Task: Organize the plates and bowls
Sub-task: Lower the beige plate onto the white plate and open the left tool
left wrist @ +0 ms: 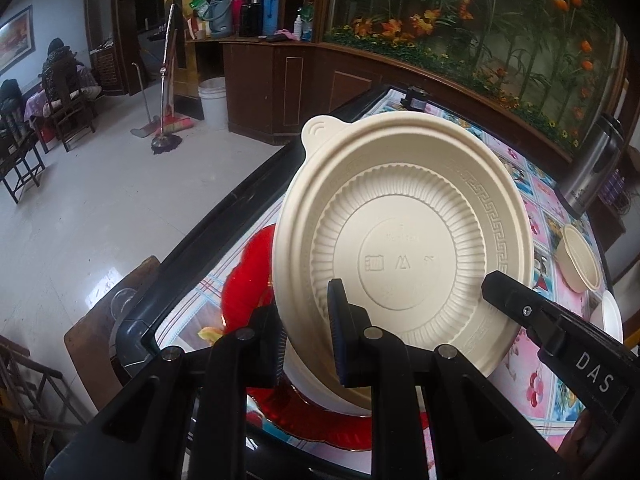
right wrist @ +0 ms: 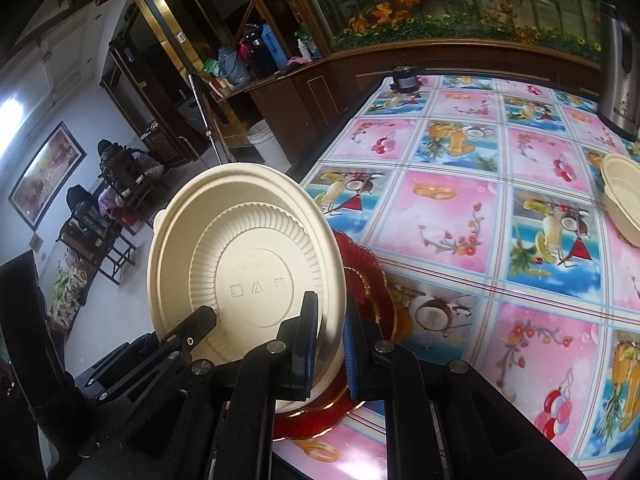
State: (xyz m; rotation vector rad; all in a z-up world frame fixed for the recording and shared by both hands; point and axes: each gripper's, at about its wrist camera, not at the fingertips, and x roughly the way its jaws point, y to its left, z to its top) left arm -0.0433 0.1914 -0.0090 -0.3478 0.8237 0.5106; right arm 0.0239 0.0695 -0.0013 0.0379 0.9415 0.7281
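Both tongs grip the same cream bowl point(left wrist: 404, 240), which is tilted on its edge with the inside facing the cameras. The left gripper point(left wrist: 308, 340) is nearly closed on the bowl's rim: 1 finger sits inside the bowl, the other behind its wall. The right gripper point(right wrist: 330, 344) is also nearly closed, its 2 blue pads point(right wrist: 310, 344) pinching the rim on the other side. In the left view the right tongs enter from the lower right.

The bowl stands in a red plate point(right wrist: 372, 280), its lower edge touching it. The plate lies at the corner of the table point(right wrist: 460, 208), which has a cloth with pink and blue fruit squares.

Farther along the table, well apart from the plate, lies a second cream bowl point(right wrist: 624, 200). Beyond it stands a steel kettle point(right wrist: 618, 64). At the far edge sits a small dark object point(right wrist: 404, 78); I cannot tell what it is.
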